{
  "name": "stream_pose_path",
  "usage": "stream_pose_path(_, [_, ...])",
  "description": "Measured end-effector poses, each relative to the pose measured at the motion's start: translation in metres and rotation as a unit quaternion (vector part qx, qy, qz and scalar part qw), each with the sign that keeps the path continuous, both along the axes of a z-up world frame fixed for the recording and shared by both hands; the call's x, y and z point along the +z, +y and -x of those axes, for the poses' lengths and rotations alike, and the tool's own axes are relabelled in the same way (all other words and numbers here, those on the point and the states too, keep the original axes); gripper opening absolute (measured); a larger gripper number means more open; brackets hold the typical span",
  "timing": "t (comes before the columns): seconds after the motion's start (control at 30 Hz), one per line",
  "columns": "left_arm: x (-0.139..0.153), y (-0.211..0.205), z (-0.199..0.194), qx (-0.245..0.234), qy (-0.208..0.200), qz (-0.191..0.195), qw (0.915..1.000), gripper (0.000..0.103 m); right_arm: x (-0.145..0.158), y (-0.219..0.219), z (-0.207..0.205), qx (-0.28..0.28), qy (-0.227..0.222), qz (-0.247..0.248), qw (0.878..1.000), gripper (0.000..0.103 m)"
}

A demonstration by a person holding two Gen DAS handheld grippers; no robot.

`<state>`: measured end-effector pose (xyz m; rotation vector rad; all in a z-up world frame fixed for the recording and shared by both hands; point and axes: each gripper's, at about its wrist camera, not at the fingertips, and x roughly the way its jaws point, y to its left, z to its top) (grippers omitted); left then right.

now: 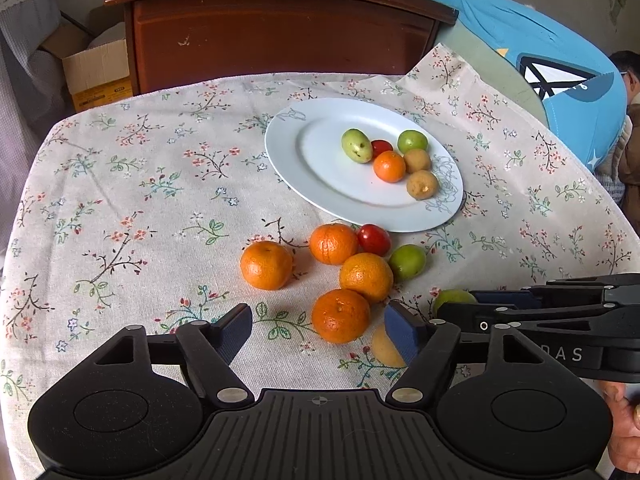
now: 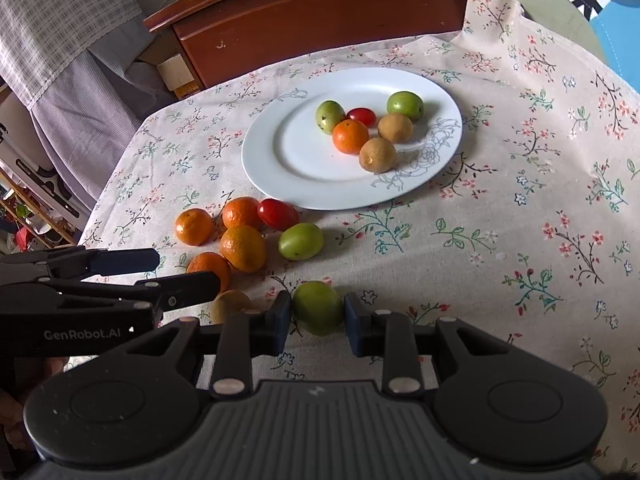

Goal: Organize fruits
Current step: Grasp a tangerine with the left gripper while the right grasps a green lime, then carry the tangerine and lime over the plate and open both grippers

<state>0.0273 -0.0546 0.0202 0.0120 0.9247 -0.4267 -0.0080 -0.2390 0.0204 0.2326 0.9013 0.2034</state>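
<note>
My right gripper (image 2: 316, 320) is shut on a green fruit (image 2: 318, 306) just above the flowered cloth; the pads press both its sides. In the left wrist view that green fruit (image 1: 452, 298) peeks out beside the right gripper (image 1: 464, 303). My left gripper (image 1: 320, 330) is open around the nearest orange (image 1: 340, 316), with neither pad touching it. A brown fruit (image 1: 384, 350) lies partly hidden behind its right finger. The white plate (image 1: 288, 168) holds two green fruits, a red tomato, an orange and two brown fruits. Loose on the cloth are more oranges (image 1: 266, 265), a tomato (image 1: 374, 239) and a green fruit (image 1: 407, 262).
A dark wooden cabinet (image 1: 280, 32) stands behind the table, with a cardboard box (image 1: 96, 72) on its left. A blue cushion (image 1: 560, 80) leans at the back right. The two grippers sit close together at the near edge, and a hand (image 1: 624, 428) shows at the lower right.
</note>
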Motion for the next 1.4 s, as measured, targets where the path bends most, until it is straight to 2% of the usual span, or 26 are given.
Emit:
stream_pose_path(0.27, [-0.002,-0.005,-0.002,-0.007,0.004,0.018,0.9998,0.061,-0.002,0.005,-0.002,0.004,0.006,0.004,1.000,0.029])
stream_pose_path(0.43, [-0.005,-0.005,-0.007,-0.002,0.019,0.045,0.9988,0.052,-0.002,0.003,-0.002,0.001,0.006,0.000,1.000,0.029])
stream_pose_path(0.53, [-0.008,-0.002,-0.013,0.011,0.046,0.068,0.9965,0.042,-0.002,0.005,-0.002,0.004,0.004,0.006,1.000,0.029])
stream_pose_path(0.6, [-0.009,-0.002,-0.014,0.015,0.054,0.060,0.9966,0.036,-0.001,0.005,-0.002,0.005,0.004,0.006,1.000,0.029])
stream_pose_path(0.67, [-0.008,-0.002,-0.013,0.016,0.052,0.045,0.9975,0.035,-0.001,0.004,-0.003,0.004,0.005,0.004,1.000,0.029])
stream_pose_path(0.73, [-0.009,0.000,-0.013,0.019,0.056,0.049,0.9971,0.035,-0.001,0.004,-0.003,0.002,0.006,0.003,1.000,0.029])
stream_pose_path(0.9, [-0.009,-0.007,-0.009,0.004,0.035,0.023,0.9991,0.035,-0.001,0.007,-0.004,0.006,0.003,0.011,1.000,0.028])
stream_pose_path(0.97, [-0.008,-0.008,-0.008,-0.001,0.031,0.021,0.9993,0.031,-0.001,0.006,-0.003,0.006,0.003,0.010,1.000,0.028])
stream_pose_path(1.13, [-0.002,-0.008,-0.006,0.009,0.009,0.003,0.9999,0.031,0.002,0.005,-0.003,0.004,-0.003,0.007,1.000,0.028])
stream_pose_path(1.23, [0.005,-0.007,-0.004,0.011,-0.002,0.009,0.9999,0.031,0.008,0.004,-0.003,0.003,-0.012,0.001,1.000,0.028])
stream_pose_path(1.4, [0.028,-0.010,0.001,-0.003,-0.060,-0.001,0.9982,0.031,0.026,-0.001,-0.004,-0.003,-0.042,-0.017,0.999,0.028])
